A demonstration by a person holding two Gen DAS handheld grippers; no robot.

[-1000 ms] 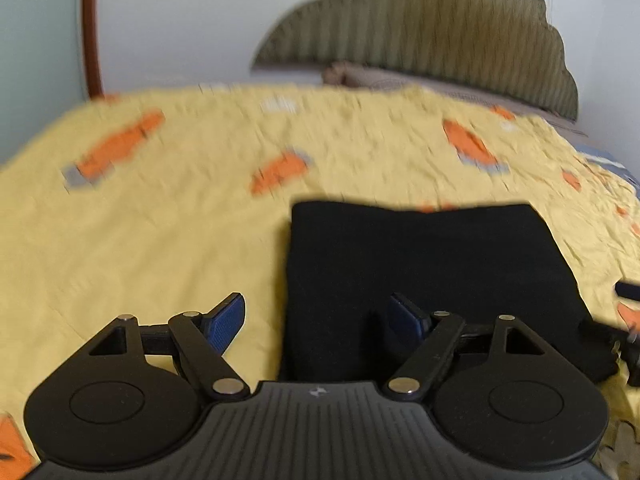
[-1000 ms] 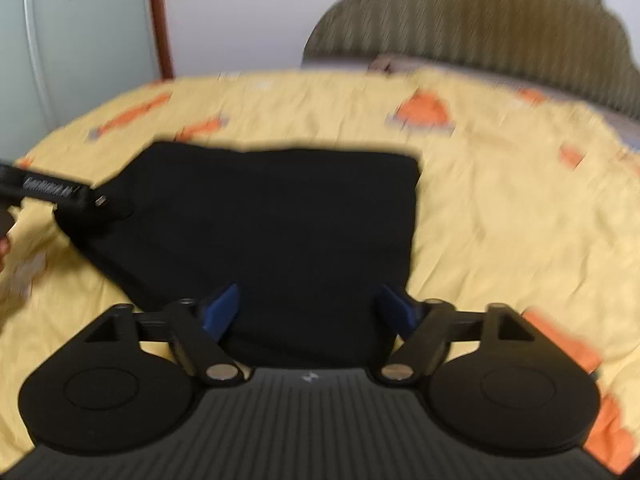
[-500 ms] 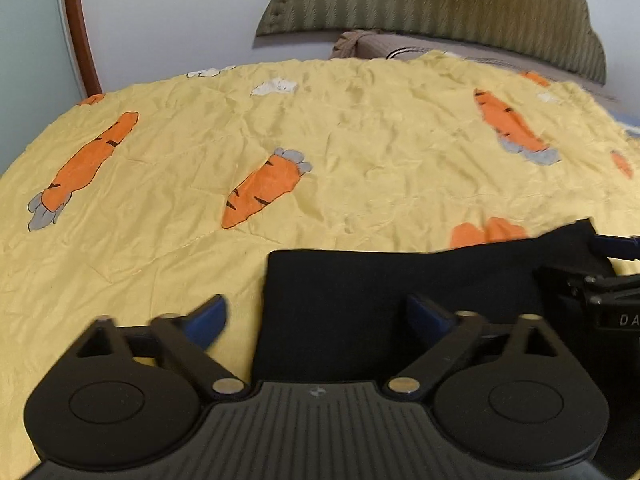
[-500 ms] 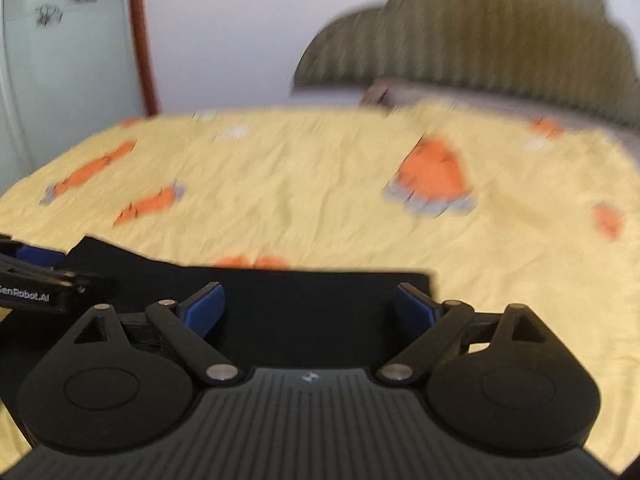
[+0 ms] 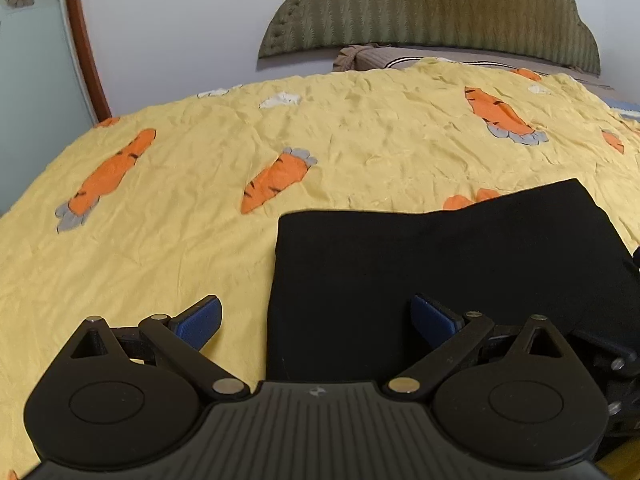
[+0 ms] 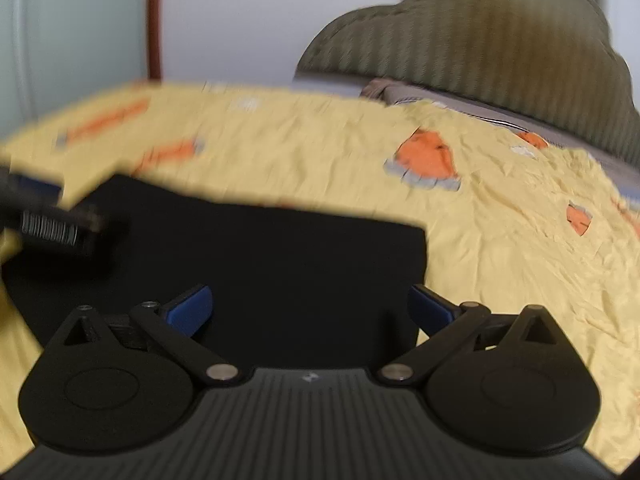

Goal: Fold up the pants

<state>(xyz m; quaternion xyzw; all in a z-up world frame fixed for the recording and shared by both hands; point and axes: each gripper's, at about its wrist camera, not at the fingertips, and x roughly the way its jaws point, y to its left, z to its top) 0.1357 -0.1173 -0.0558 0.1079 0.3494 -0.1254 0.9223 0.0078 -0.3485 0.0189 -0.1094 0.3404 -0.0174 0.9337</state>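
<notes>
The black pants (image 5: 440, 264) lie folded into a flat, nearly square packet on the bed, on a yellow bedspread (image 5: 180, 248) printed with orange carrots.

The left gripper (image 5: 316, 318) has its jaws wide apart, with nothing pressed between them. Its blue pads (image 5: 198, 320) stand on both sides of the left edge of the pants: one pad is over the bare bedspread, the other is over the black cloth. The jaws have just been opening, and no cloth is held in them. The pants spread ahead of this gripper and to its right side. At the right border of this view a part of the other black tool is visible, close to the right side of the pants.

The right gripper (image 6: 308, 308) is also fully spread and holds nothing; its jaws have just been opening too. The pants (image 6: 260, 264) lie directly in front of it and between its pads (image 6: 190, 310), and their right edge is near the right pad. This view is blurred. The left gripper appears there as a dark shape at the far left corner of the pants.

Beyond the bedspread stand a green padded headboard (image 5: 432, 12) and a white wall (image 5: 180, 20).
</notes>
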